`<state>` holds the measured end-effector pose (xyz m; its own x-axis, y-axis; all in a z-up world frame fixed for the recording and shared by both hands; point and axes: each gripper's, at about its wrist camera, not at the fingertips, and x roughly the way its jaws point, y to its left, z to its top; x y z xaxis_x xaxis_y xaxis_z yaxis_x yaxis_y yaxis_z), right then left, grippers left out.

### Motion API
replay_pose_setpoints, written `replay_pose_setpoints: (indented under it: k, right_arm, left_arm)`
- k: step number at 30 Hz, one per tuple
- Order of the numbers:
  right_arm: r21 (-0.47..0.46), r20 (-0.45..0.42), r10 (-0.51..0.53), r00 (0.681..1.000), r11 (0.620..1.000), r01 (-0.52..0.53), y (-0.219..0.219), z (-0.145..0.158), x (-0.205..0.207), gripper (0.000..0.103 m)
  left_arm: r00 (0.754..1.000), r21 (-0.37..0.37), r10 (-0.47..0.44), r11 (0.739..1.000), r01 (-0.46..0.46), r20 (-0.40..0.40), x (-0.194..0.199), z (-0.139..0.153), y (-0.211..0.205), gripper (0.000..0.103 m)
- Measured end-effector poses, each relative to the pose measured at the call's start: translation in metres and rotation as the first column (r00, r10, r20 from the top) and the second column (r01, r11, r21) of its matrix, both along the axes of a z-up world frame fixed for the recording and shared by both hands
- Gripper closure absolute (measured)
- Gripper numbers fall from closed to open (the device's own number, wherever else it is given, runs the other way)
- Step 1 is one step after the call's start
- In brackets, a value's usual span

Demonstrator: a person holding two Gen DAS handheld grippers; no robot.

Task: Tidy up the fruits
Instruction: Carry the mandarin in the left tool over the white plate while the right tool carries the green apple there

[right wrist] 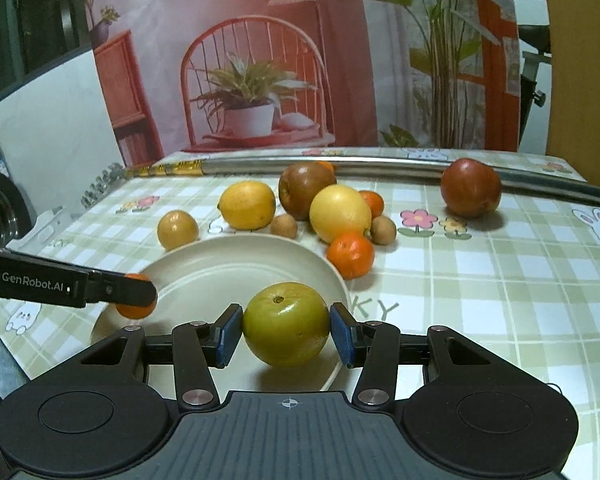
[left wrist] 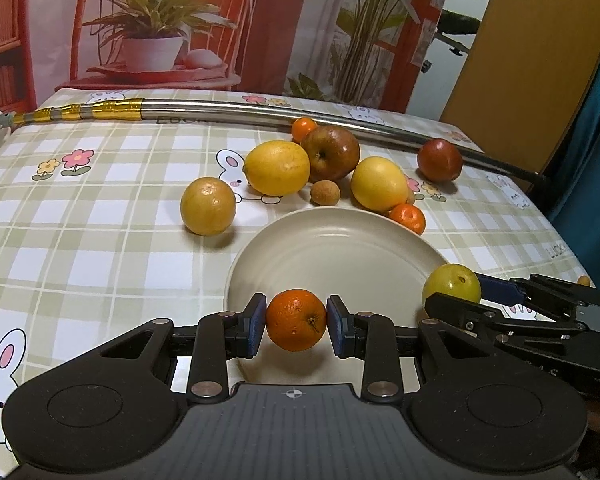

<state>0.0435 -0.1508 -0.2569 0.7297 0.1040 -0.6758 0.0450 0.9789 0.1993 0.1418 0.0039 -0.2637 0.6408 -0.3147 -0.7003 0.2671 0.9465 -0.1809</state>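
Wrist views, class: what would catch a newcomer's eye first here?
Each gripper is clamped on a fruit over the cream plate: the left gripper holds a small orange, the right gripper a yellow-green fruit. Beyond the plate, a cluster of lemons, apples and little oranges lies on the checked bunny tablecloth, before a long metal pole.

The surface [right wrist: 500,304] wears a green-checked cloth printed with rabbits and flowers. On it lie a cream plate [right wrist: 228,256], two lemons [left wrist: 278,168] [left wrist: 379,184], a brown apple [left wrist: 330,153], a red apple [left wrist: 440,160], a yellow round fruit [left wrist: 208,206], small tangerines [left wrist: 407,218] and a long metal pole [left wrist: 240,109] along the far edge.
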Motion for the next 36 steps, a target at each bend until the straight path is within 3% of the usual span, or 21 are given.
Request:
replay_pose_setpoints:
  k: [36]
  right_arm:
    - [-0.033, -0.051, 0.032, 0.998, 0.999, -0.034, 0.0081, -0.0079, 0.0052, 0.058]
  left_arm:
    - [0.999, 0.030, 0.036, 0.999, -0.035, -0.035, 0.0009, -0.0074, -0.0009, 0.068]
